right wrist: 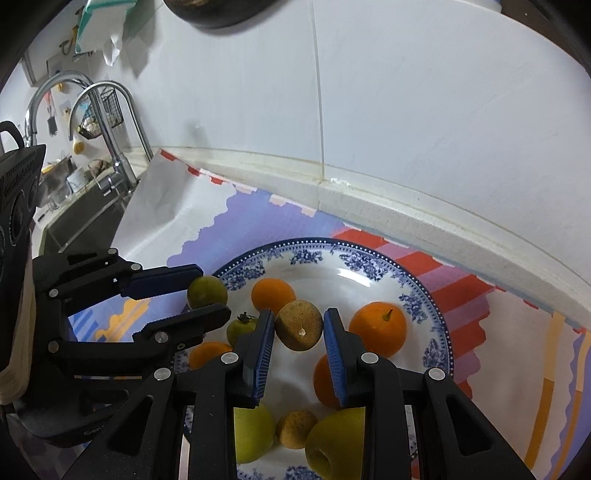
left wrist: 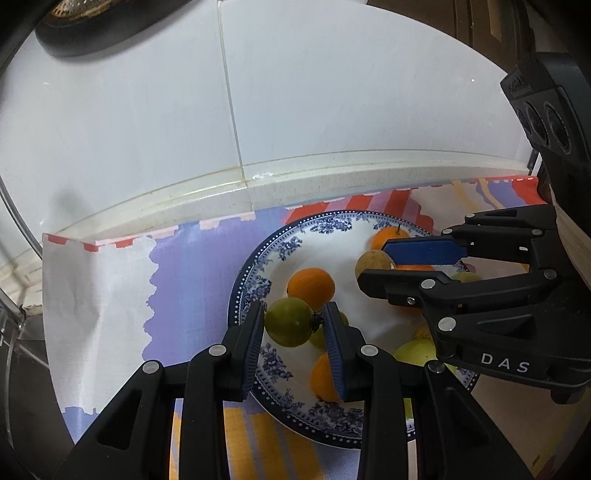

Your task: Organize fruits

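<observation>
A blue-and-white patterned plate lies on a striped cloth and holds several fruits: oranges, green apples and a small brown fruit. My left gripper is shut on a round green fruit over the plate's left rim. My right gripper is shut on a round brown fruit over the plate's middle. Whether either held fruit touches the plate is not visible.
The colourful cloth covers the counter up to a raised white ledge below a tiled wall. A sink with two faucets lies to the left. A dark pan hangs on the wall above.
</observation>
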